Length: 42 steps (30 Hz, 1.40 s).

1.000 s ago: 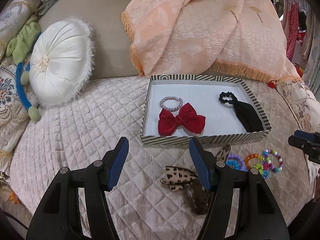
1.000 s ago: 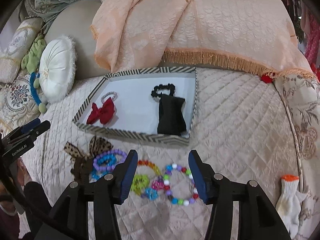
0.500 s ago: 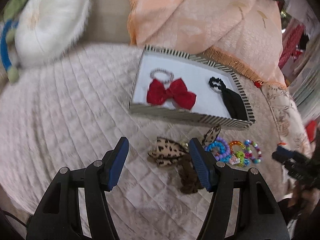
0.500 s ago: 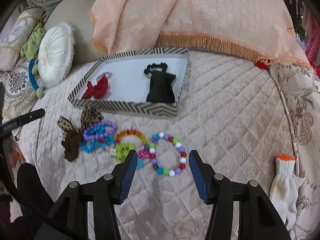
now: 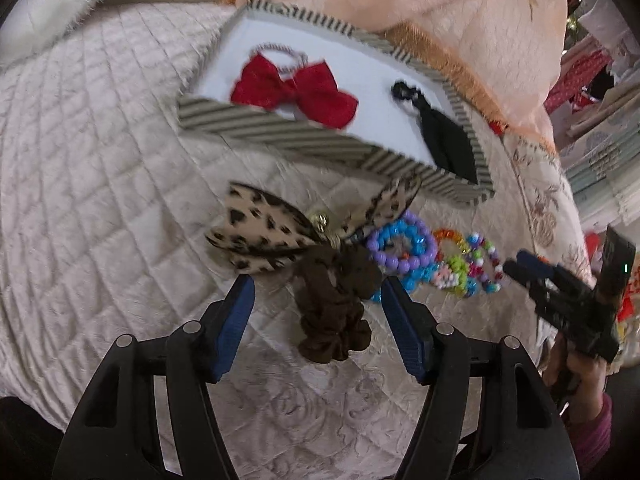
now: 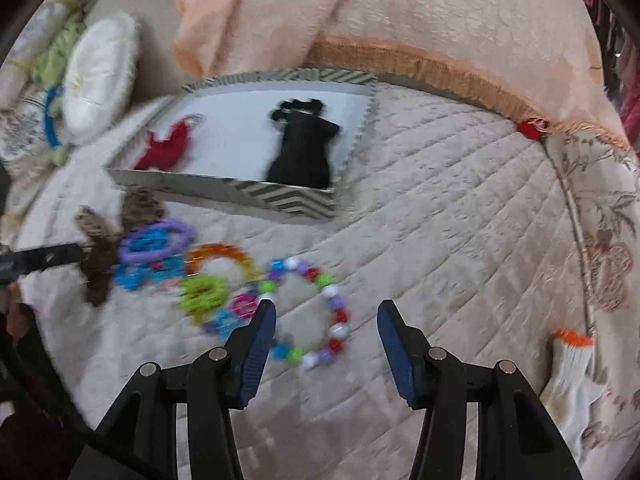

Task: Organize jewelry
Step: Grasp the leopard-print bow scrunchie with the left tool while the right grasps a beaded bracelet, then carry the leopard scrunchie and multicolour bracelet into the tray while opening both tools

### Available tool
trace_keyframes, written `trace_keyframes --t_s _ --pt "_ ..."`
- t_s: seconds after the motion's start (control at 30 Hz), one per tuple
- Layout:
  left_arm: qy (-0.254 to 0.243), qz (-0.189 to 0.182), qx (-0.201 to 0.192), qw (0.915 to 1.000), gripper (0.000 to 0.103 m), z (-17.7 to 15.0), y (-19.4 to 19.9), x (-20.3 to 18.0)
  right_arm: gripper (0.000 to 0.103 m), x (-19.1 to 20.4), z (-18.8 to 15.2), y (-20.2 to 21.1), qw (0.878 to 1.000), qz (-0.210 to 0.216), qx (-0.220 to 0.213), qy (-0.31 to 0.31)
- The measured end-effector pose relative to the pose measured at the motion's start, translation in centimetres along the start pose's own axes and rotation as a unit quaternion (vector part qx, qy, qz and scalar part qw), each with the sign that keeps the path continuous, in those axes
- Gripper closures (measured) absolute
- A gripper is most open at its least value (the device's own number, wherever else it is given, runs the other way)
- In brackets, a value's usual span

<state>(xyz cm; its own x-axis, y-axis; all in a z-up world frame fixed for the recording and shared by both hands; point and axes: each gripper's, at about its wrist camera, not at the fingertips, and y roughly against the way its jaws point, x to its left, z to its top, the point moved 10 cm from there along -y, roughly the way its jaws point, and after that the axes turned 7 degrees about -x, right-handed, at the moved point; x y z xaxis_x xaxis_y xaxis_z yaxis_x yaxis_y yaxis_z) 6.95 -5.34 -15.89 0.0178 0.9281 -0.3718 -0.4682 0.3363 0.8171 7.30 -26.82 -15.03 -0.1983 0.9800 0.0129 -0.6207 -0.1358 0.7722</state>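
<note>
Left gripper point(image 5: 316, 304) wide open, empty, jaws either side of brown scrunchie point(image 5: 334, 312) with leopard bow point(image 5: 260, 232) on quilt point(image 5: 100, 200). Right gripper point(image 6: 326, 330) wide open, empty, over multicolour bead bracelet point(image 6: 316, 312). More bead bracelets point(image 6: 160, 244) between it and scrunchie. Striped tray point(image 5: 320, 144) behind holds red bow point(image 5: 296, 92), pink bracelet point(image 5: 280, 54), black hair tie point(image 5: 440, 128). White glove point(image 6: 568, 364) far right.

left wrist: low, near, facing striped tray point(image 5: 280, 130) | right wrist: likewise (shared: tray point(image 6: 280, 196), bracelets)
</note>
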Motion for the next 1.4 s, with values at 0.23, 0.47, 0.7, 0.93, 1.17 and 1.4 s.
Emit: trace_keyframes --t_s 0.23,0.47,0.7,0.93,1.17,1.4 --pt "-0.026 0.031 -0.011 0.9991 0.038 -0.3 -2.1 -0.5 0.068 -0.8 -0.3 -3.2 1.000 -0.002 0.013 0.013" --pt "-0.058 0.015 -0.011 0.9981 0.089 -0.4 -1.7 -0.7 0.094 -0.8 0.5 -2.4 1.000 0.000 -0.008 0.022" --pt "-0.080 -0.003 -0.066 0.9946 0.090 3.5 4.7 -1.2 0.094 0.5 3.3 2.3 0.998 0.020 -0.058 0.026" --pt "-0.084 -0.003 -0.113 0.9900 0.090 8.2 8.9 -1.7 0.094 1.8 6.5 5.2 0.995 0.044 -0.090 0.018" --pt "-0.096 0.012 -0.122 0.9877 0.090 11.3 8.2 -2.3 0.094 3.1 9.5 5.7 0.993 0.053 -0.107 0.026" --pt "-0.108 0.030 -0.124 0.9859 0.090 13.8 5.6 -2.8 0.094 4.3 12.1 4.3 0.992 0.058 -0.110 0.032"
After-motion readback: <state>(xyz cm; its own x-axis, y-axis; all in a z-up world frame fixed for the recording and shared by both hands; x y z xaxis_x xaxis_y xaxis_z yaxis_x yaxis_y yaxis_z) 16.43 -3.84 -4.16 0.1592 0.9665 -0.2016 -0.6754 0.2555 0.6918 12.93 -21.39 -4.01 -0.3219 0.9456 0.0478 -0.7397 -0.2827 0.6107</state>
